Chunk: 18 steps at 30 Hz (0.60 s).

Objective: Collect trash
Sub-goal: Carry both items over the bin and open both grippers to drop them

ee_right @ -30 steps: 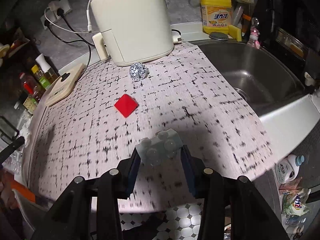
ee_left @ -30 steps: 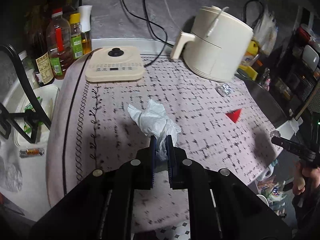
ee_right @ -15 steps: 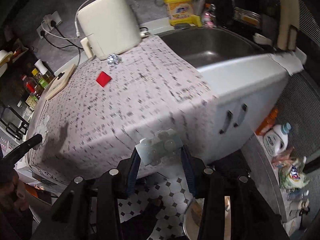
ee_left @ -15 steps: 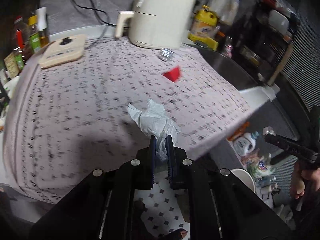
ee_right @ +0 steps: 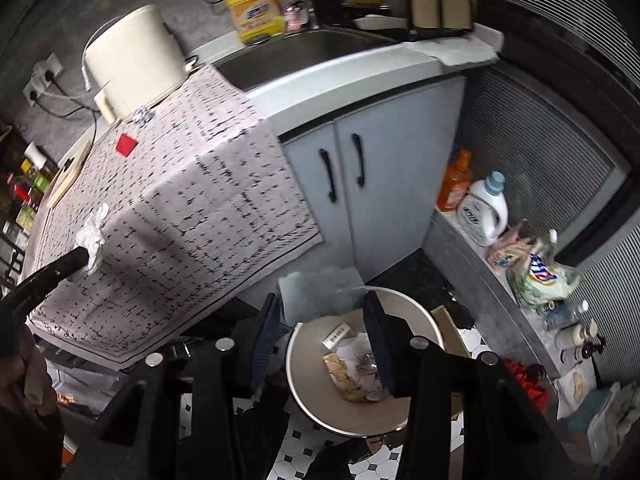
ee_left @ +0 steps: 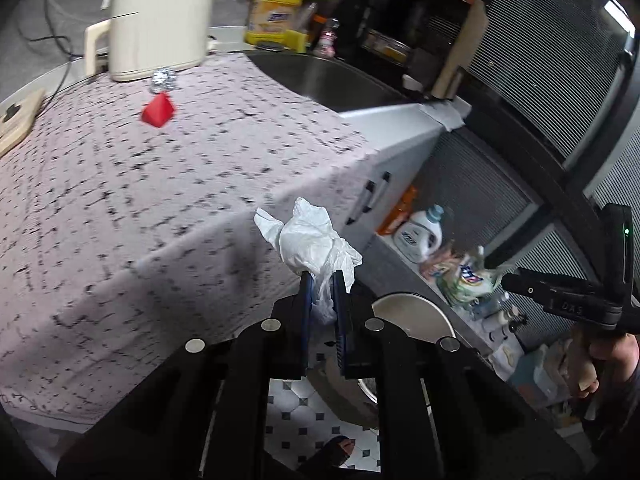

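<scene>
Low in the right wrist view, our right gripper (ee_right: 324,340) hangs over the round bin (ee_right: 304,384), jaws opening around a pale translucent piece (ee_right: 320,296) — we let it fall clear before withdrawing. At left centre, our left gripper (ee_right: 82,260) pinches the white crumpled bag (ee_right: 92,240) tight; we bring it over the bin next. Far up left, the red piece (ee_right: 126,145) and foil ball (ee_right: 143,115) wait on the cloth (ee_right: 192,184).

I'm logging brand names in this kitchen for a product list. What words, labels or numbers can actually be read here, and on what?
"DX3", roughly: pale letters on the black right gripper body.
Yellow detergent jug: blue label, too blurred to read.
White detergent bottle: label print too small.
Crumpled green and white bag: blue and red logo, illegible.
Small white packet in the round bin: print too small.
</scene>
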{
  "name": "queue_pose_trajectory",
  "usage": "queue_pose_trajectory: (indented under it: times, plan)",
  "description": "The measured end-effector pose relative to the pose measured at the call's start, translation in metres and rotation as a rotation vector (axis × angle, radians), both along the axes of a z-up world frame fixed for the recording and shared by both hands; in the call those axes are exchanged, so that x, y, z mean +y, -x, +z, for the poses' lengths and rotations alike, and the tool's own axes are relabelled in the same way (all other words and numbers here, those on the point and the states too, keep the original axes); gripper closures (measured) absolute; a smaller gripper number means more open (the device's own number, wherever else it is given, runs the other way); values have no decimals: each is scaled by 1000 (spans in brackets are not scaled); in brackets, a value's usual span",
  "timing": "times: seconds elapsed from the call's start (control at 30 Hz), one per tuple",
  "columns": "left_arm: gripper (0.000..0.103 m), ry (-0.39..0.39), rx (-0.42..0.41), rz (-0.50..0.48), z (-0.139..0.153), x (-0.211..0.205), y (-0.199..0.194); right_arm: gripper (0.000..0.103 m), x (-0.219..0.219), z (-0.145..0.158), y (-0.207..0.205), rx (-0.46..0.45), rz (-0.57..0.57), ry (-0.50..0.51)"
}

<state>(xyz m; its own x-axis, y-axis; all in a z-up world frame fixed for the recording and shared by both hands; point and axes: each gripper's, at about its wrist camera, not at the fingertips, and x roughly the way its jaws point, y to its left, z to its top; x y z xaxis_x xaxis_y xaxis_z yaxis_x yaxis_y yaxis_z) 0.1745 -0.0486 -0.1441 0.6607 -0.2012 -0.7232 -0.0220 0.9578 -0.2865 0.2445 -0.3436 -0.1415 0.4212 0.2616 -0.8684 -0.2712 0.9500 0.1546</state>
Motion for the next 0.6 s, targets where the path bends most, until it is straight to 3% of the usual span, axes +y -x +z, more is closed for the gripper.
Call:
queue_pose_trajectory:
  times: [0.03, 0.17, 0.6]
  plan:
    - [92, 1, -1, -15, 0, -7, -2, 46, -9, 2, 3, -7, -17, -1]
    - [92, 9, 2, -77, -1, -37, -7, 42, -42, 4, 11, -23, -72, -1]
    - [92, 14, 76, -295, -29, -133, -18, 42, -135, 1, 57, -22, -248, -27]
